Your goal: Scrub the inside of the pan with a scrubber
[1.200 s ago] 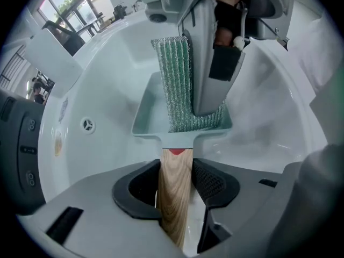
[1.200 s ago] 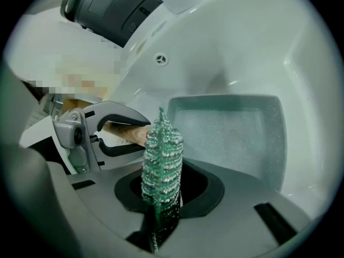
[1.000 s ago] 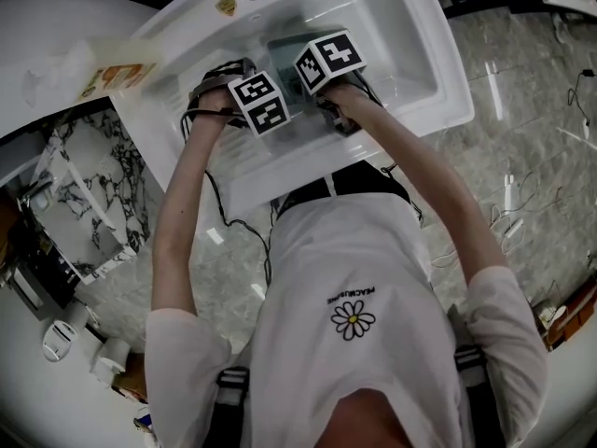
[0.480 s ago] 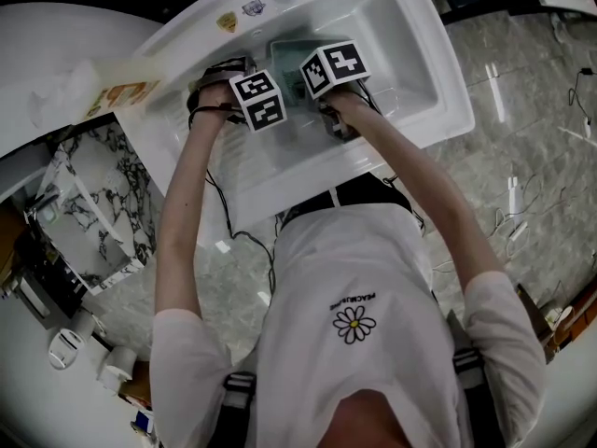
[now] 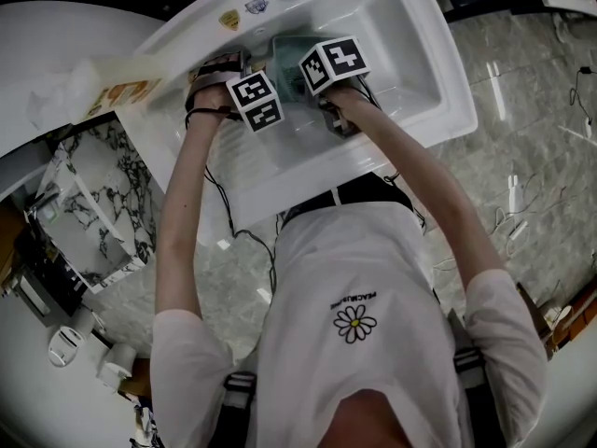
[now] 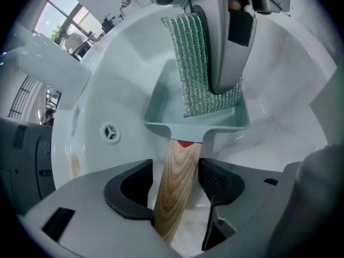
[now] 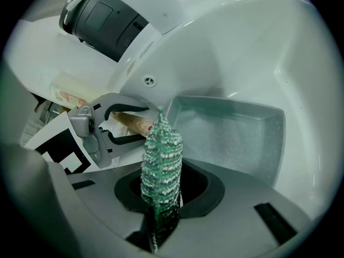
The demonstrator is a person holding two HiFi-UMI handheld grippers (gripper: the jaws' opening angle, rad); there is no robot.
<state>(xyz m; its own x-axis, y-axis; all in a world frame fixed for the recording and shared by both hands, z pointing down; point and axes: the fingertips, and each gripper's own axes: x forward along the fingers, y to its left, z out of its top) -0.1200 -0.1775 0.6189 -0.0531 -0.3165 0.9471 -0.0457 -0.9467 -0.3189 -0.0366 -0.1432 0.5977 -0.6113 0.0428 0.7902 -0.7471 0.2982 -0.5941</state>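
The white sink (image 5: 410, 73) fills the far part of the head view, and in its basin lies the pale green square pan (image 6: 161, 98), its wooden handle (image 6: 174, 192) pointing back toward the person; the pan sits just beyond the left claw (image 6: 177, 183), whose two dark jaws stand on either side of the handle; those jaws have just been opening and now stand wide, the handle lying loose between them with a clear gap at the right jaw, so nothing is clamped; the right claw (image 7: 161, 198) reaches down into the pan from the right, its jaws closed tight on the green metallic scrubber (image 7: 161, 157); in the left gripper view the scrubber lies flat against the pan's floor and far wall under that claw, covering the middle of the pan; to the left of the pan a small round overflow hole (image 6: 111, 133) shows in the basin wall; compared with a second ago, the marker cube (image 5: 254, 99) of the left claw sits a little farther left in the head view, more of the pan shows between the two cubes, and the right claw stays over the pan.
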